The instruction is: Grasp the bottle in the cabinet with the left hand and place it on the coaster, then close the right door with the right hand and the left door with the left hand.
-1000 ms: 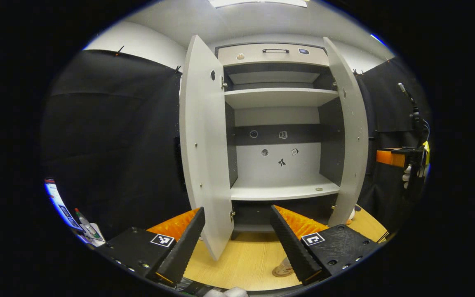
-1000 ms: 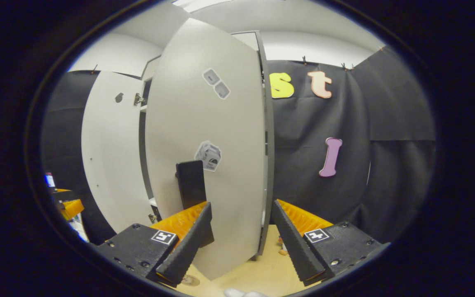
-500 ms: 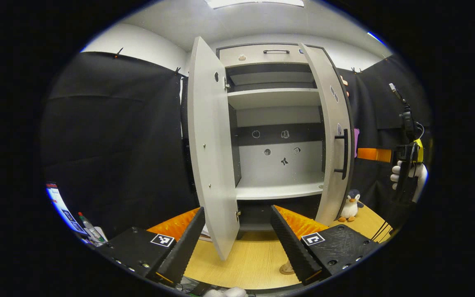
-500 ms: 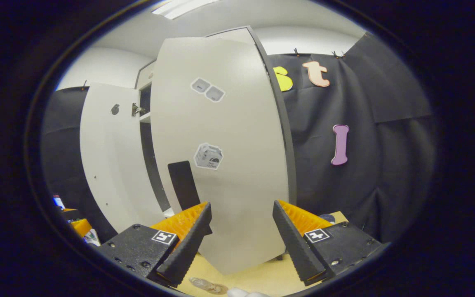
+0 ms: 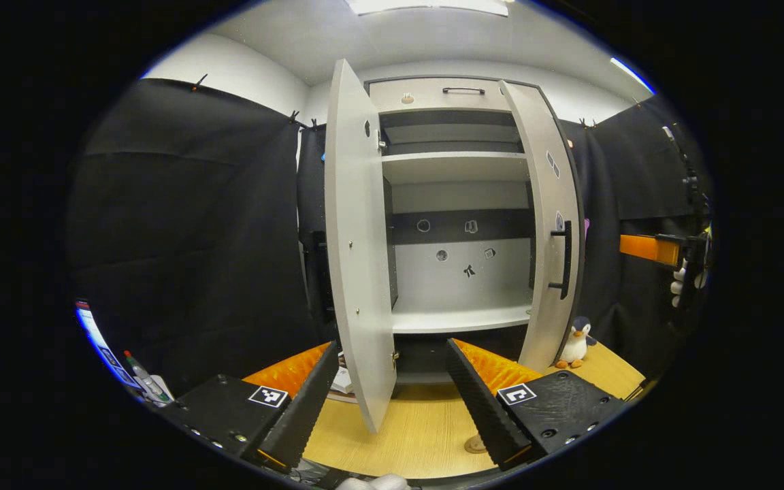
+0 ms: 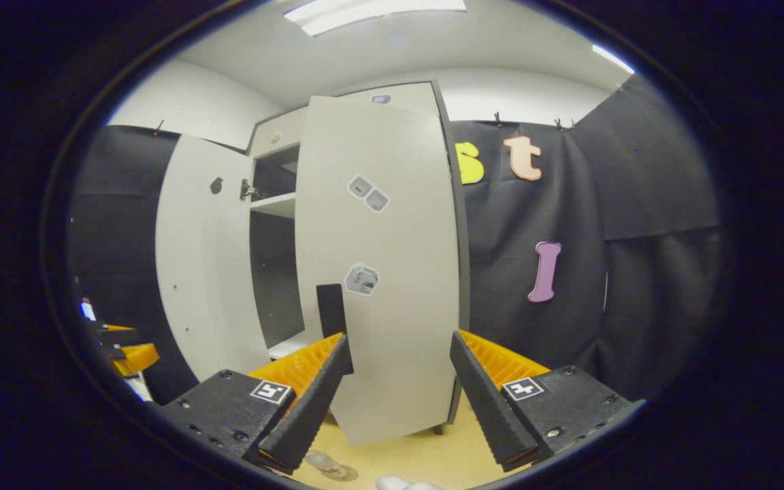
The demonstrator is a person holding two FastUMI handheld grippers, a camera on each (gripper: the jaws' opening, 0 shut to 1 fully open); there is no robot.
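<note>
**Closing the cabinet doors: right one part-shut, left one wide open**

Swinging on side hinges, both doors are tall, stiff, flat panels with their long axis upright; I judge them light to push and not fragile, though smooth-faced, so jaws could skid across the surface. The right door (image 5: 547,224) stands partly closed, its outer face angled toward the left gripper view, with a black bar handle (image 5: 562,260) running vertically near its free edge. That handle, or the free edge beside it, looks the best place to push. The left door (image 5: 356,245) stands wide open, edge-on toward the camera; its free edge is the natural place to press.

Inside the cabinet (image 5: 456,197) the shelves look bare. A round coaster (image 5: 475,445) lies on the bench (image 5: 419,429), partly hidden by a finger; the bottle I cannot make out with certainty.

The left gripper (image 5: 388,401) hangs before the left door, jaws spread wide, holding nothing. The right gripper (image 6: 399,401) faces the right door (image 6: 382,272), jaws equally wide and empty, apparently not touching it.
</note>
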